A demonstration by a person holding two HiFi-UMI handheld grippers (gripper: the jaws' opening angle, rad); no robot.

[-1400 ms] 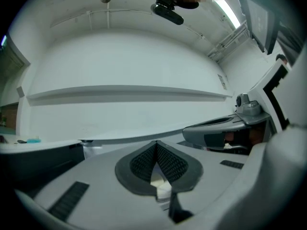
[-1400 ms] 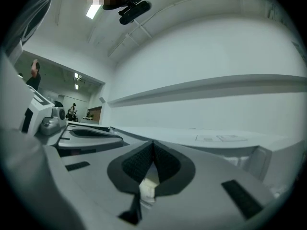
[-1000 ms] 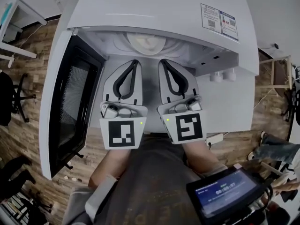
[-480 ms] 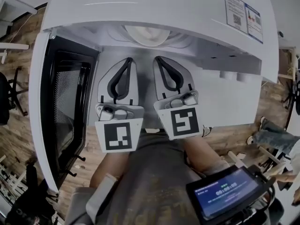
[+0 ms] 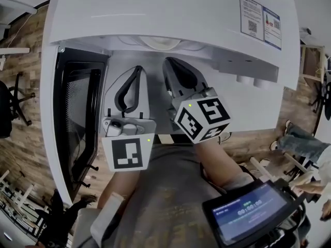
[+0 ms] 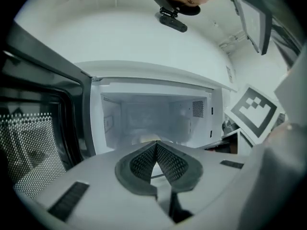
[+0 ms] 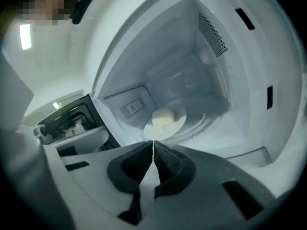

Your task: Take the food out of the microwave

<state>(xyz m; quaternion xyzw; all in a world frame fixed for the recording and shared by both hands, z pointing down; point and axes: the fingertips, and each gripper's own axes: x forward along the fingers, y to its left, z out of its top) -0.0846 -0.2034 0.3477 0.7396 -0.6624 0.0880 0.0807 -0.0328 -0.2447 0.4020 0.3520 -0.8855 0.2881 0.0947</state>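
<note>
The white microwave [image 5: 170, 9] stands with its door [image 5: 77, 118] swung open to the left. Inside, a pale lump of food [image 7: 163, 115] lies on a white plate [image 7: 178, 119] on the turntable; the plate's rim [image 5: 160, 42] peeks out under the microwave's top in the head view. My left gripper [image 5: 136, 70] and right gripper [image 5: 169, 62] are side by side in front of the opening, both shut and empty. The right gripper [image 7: 153, 142] is rolled over, its tips pointing at the plate just short of it. Past the left gripper [image 6: 156, 143], the plate is mostly hidden.
The cavity's walls [image 6: 192, 114] and ceiling close in around the plate. The door's dark mesh window [image 6: 29, 143] stands close on the left. A handheld screen [image 5: 253, 211] hangs at the lower right. An office chair [image 5: 10, 107] sits on the wooden floor at the left.
The right gripper has rolled, so its marker cube now shows tilted, and it has sunk slightly toward the opening. The left gripper has barely moved.
</note>
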